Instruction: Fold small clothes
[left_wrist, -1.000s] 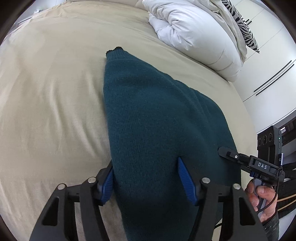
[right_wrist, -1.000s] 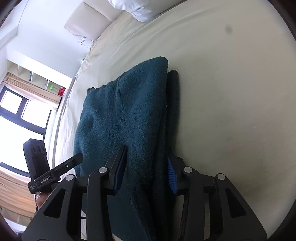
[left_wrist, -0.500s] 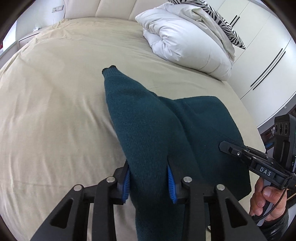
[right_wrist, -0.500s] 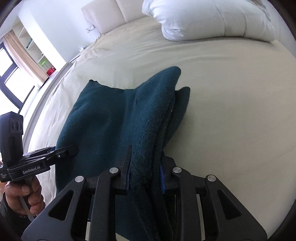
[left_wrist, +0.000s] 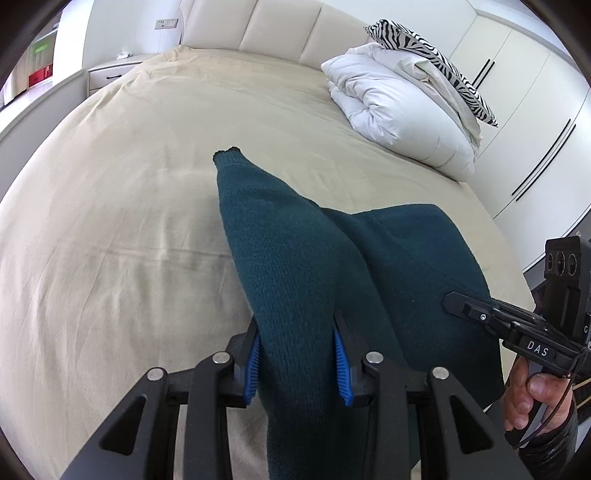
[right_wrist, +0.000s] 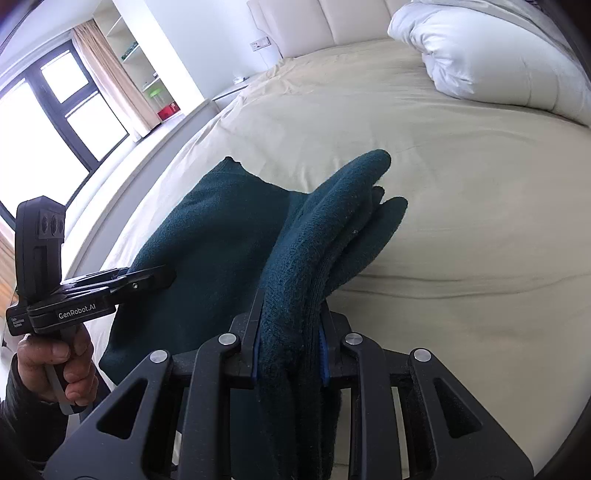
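- Over the bed, left wrist view: my left gripper is clamped on the teal sweater, its far end resting on the sheet.
- Right wrist view: my right gripper pinches a bunched edge; I'd lift both evenly, keeping the fold square.

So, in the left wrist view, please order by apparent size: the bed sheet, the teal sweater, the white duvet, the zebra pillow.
1. bed sheet
2. teal sweater, though it is nearest the camera
3. white duvet
4. zebra pillow, mostly hidden
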